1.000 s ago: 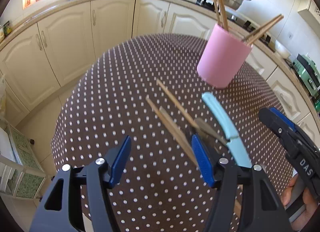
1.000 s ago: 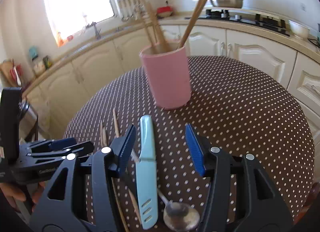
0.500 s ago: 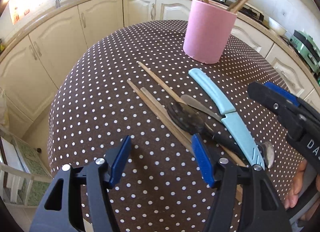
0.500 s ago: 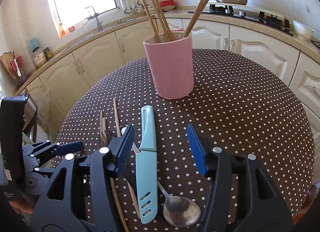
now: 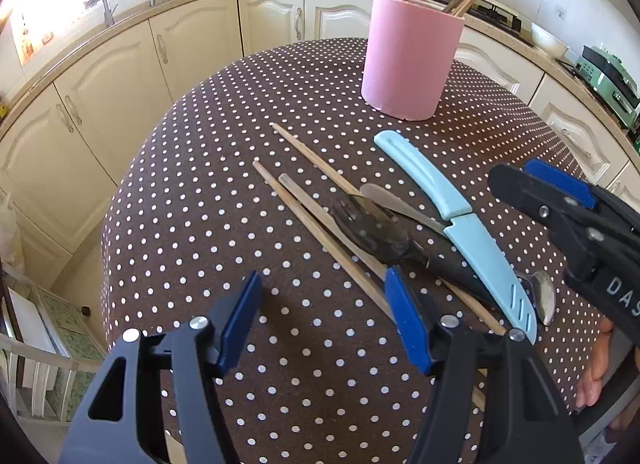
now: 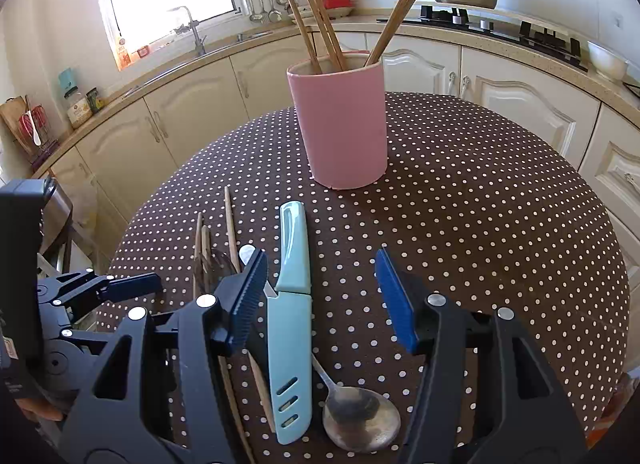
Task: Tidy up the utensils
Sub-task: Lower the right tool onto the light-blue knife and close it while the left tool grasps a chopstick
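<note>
Light blue plastic sheathed knife point(image 6: 291, 316) lies between the right gripper's point(image 6: 320, 296) released jaws; light, stiff, slippery, best pinched mid-handle. Left gripper point(image 5: 320, 320) hangs unclenched, empty.

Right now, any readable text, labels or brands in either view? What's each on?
"DAS", cut off by the picture edge: white letters on the right gripper, seen in the left wrist view.
Labels on the jars on the counter by the window: too small to read.
No readable text on the pink holder or the blue knife.

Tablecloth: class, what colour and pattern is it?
Brown tablecloth with white dots; right wrist view.
</note>
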The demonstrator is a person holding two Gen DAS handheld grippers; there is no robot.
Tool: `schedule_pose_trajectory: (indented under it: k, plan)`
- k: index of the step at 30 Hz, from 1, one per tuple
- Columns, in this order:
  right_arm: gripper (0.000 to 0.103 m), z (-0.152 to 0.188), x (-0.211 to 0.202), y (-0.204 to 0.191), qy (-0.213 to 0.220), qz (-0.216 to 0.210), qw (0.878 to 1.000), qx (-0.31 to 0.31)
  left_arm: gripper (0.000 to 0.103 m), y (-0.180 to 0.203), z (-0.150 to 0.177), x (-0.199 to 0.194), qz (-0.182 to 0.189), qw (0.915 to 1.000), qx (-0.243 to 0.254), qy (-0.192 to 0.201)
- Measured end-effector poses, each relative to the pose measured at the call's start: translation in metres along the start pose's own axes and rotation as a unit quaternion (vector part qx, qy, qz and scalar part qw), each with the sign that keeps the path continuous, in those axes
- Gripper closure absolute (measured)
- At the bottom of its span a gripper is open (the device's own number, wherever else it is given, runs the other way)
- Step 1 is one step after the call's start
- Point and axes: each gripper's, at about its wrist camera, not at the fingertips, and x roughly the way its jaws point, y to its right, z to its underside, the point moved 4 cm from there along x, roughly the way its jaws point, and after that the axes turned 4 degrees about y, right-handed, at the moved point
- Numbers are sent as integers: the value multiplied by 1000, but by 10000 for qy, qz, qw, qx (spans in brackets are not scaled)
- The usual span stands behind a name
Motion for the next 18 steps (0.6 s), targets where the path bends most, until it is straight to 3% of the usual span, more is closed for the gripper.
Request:
schedule_pose_trajectory:
  k: [10,14,17,18]
  plan:
    - [46,-1,13,-2,-242,-3,9996,-111,39,-10,-4,5,12,9999,-10,-168]
    - [45,-3,16,-2,-291,-20,9995,-123,39,-2,-8,11,-243,9992,146,-284]
    - [45,-4,21,-5,-391,-41,9990,-193,42,-3,-11,13,-253,9991,157,-286]
    - [45,-4,22,-6,-416,-48,9989,-215,47,-5,-11,12,-245,9992,140,-269]
